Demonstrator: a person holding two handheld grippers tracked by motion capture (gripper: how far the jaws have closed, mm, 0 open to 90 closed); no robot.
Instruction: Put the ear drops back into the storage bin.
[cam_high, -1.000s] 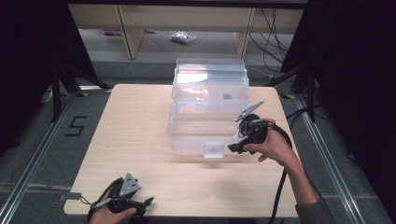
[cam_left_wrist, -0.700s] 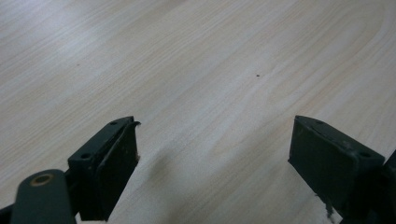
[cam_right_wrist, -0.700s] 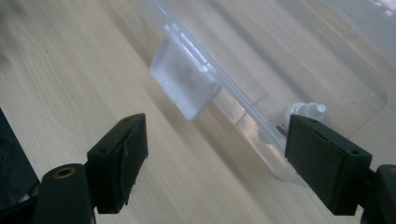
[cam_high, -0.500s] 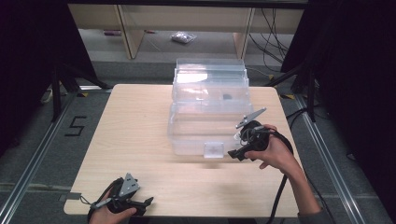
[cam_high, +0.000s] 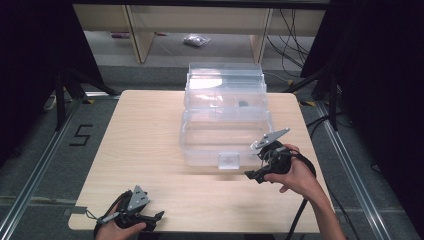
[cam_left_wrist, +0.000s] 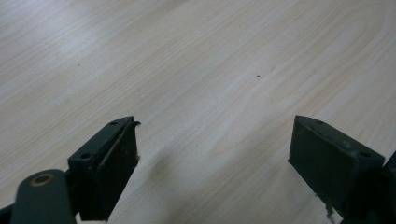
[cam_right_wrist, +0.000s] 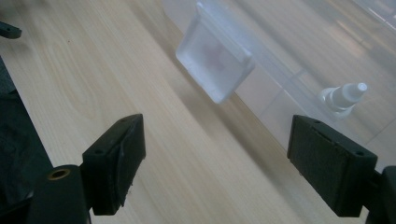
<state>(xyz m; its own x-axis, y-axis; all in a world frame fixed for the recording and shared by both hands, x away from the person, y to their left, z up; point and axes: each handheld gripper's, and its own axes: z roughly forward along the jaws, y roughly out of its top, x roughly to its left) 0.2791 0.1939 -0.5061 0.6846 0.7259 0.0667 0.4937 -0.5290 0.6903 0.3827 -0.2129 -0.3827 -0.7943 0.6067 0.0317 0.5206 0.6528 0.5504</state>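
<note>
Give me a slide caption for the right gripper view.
Open right claw over the wooden table, facing the clear plastic box's front latch.

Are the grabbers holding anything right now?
No. Both are open and empty: the left hand-held gripper sits over bare table, the right hand-held gripper points at the clear box and its latch.

A black "5" on the floor left of the table.

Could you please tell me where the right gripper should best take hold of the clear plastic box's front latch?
Probably the small translucent latch tab on the clear plastic box, approached from the table-edge side: it hangs off the front wall, so the open right gripper could close on it.
</note>
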